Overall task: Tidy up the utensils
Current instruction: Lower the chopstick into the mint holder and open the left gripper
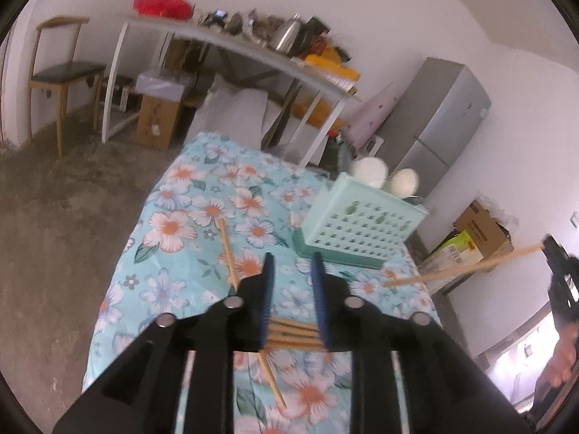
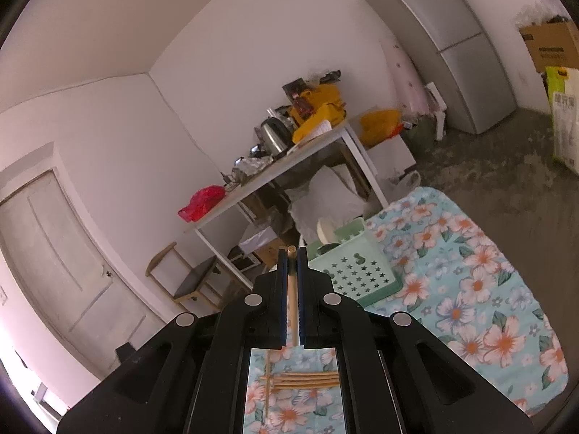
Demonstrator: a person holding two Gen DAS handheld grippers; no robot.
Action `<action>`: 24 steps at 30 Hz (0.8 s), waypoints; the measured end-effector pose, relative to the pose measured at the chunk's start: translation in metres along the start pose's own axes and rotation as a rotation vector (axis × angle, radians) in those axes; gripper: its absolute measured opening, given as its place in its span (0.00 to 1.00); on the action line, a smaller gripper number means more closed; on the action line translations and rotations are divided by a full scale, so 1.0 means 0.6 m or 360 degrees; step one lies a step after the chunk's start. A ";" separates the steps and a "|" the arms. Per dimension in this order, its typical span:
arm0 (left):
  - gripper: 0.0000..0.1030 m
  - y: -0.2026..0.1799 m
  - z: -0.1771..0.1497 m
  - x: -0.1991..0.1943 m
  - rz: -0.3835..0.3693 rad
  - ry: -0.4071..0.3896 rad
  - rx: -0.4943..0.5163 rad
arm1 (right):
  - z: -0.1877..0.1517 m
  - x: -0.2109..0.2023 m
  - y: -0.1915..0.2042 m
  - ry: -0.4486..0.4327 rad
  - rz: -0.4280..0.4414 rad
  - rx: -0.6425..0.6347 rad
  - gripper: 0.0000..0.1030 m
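Observation:
My left gripper (image 1: 292, 264) is open and empty above the floral tablecloth (image 1: 181, 228). A bundle of wooden chopsticks (image 1: 293, 336) lies on the cloth below its fingers, and a single chopstick (image 1: 227, 249) lies to the left. The mint green perforated basket (image 1: 358, 229) stands just beyond it, holding white bowls (image 1: 369, 171). My right gripper (image 2: 292, 253) is shut on one wooden chopstick (image 2: 291, 289) and holds it in the air; that chopstick also shows in the left wrist view (image 1: 466, 264). The basket (image 2: 353, 271) and chopstick bundle (image 2: 300, 379) show in the right wrist view.
A white table (image 1: 231, 45) cluttered with a kettle, red bag and yellow items stands behind. A wooden chair (image 1: 61, 72), cardboard boxes (image 1: 157, 123) and a grey fridge (image 1: 434, 123) stand around the concrete floor.

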State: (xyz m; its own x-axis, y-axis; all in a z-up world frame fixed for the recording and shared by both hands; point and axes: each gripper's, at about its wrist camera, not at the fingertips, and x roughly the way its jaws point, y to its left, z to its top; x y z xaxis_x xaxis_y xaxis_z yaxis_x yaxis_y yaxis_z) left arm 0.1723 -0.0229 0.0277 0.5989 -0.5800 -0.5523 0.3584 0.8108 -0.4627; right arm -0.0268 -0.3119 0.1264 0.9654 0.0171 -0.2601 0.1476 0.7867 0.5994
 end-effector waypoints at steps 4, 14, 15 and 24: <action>0.29 0.028 0.043 0.087 0.0077 0.0179 -0.0035 | 0.005 0.006 -0.024 0.0010 0.0002 0.0053 0.03; 0.30 0.089 0.079 0.284 0.0439 0.0611 0.0002 | 0.008 0.020 -0.062 0.0045 0.0020 0.0131 0.03; 0.28 0.091 0.076 0.296 0.0470 0.0630 0.0002 | 0.009 0.022 -0.065 0.0047 0.0021 0.0136 0.03; 0.06 0.093 0.096 0.254 0.0469 0.0508 -0.0052 | 0.014 0.023 -0.079 0.0049 0.0038 0.0165 0.03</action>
State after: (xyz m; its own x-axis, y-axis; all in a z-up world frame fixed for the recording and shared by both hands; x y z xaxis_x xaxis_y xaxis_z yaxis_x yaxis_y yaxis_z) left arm 0.3246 -0.0615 -0.0421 0.4189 -0.3235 -0.8484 0.1791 0.9455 -0.2721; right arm -0.0184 -0.3539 0.1007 0.9620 0.0553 -0.2673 0.1479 0.7176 0.6806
